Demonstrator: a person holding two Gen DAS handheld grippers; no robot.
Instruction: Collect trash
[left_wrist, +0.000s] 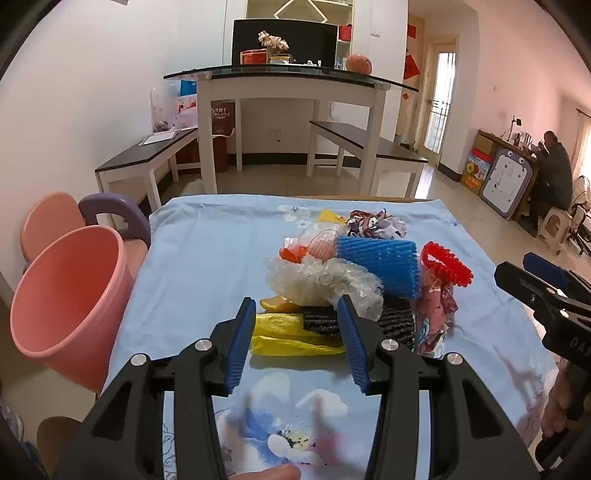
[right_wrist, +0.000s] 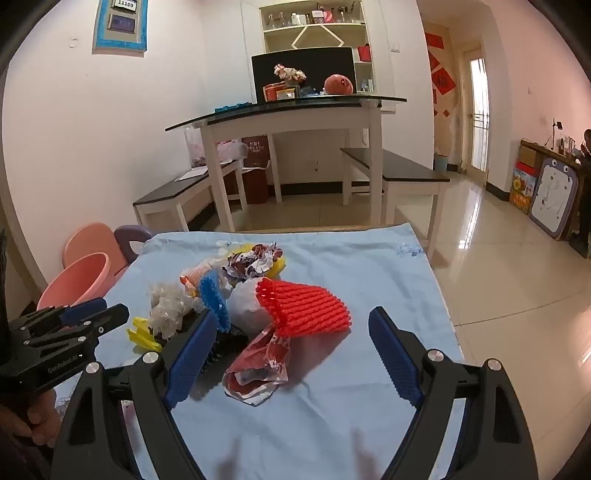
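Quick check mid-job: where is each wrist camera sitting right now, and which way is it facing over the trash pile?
Left wrist: behind the open left tool, low over the table's near edge, facing the trash pile; pink bin at left; right tool enters at right.
Right wrist: behind the open right tool, right of the pile, facing the red foam net and red wrapper; left tool and hand at lower left.
Shared: pile, blue foam net, bin, table.

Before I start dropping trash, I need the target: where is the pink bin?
The pink bin stands off the table's left edge in the left wrist view, beside the blue cloth and in front of a pink chair.
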